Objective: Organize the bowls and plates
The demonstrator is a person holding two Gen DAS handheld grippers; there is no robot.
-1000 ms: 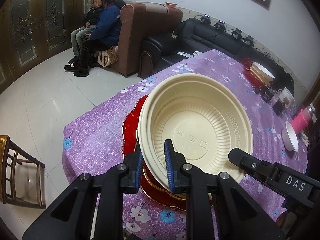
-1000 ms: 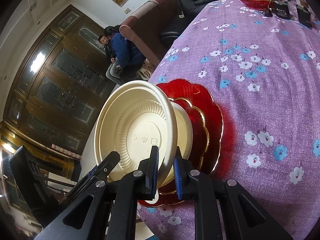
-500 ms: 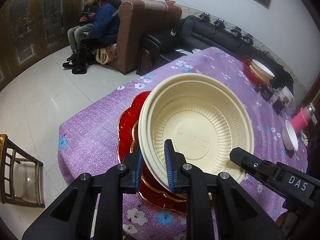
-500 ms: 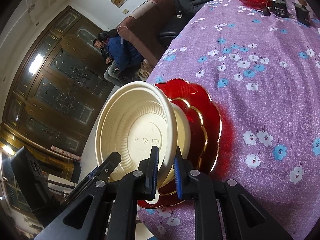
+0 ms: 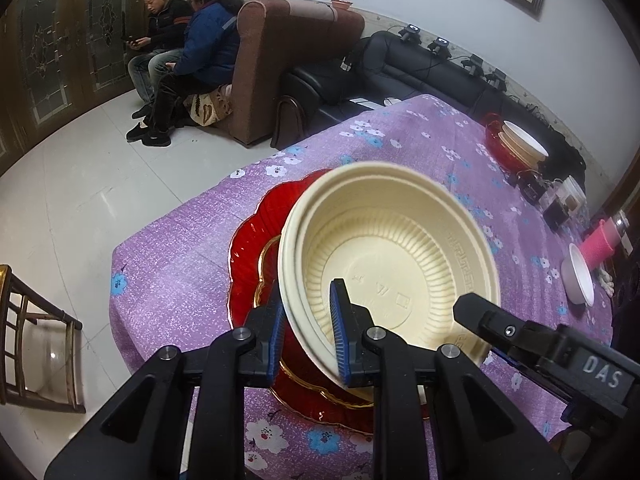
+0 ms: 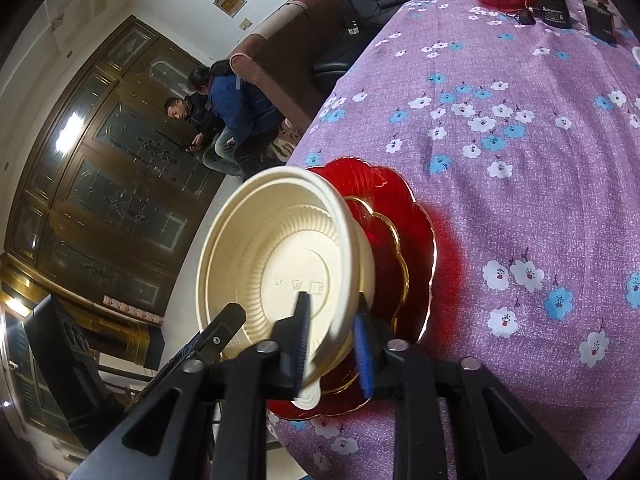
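While both our tongs are letting go, left tongs (image 5: pixel 308 330) and right tongs (image 6: pixel 332 344) straddle opposite rims of the cream bowl (image 5: pixel 392 264), nested on red plates (image 5: pixel 256 248) at the table (image 6: pixel 520 160) corner.

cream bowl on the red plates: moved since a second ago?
Yes. The cream bowl has sunk onto the bowl below, closer to the red plates; its rim stands between both grippers' opening jaws.
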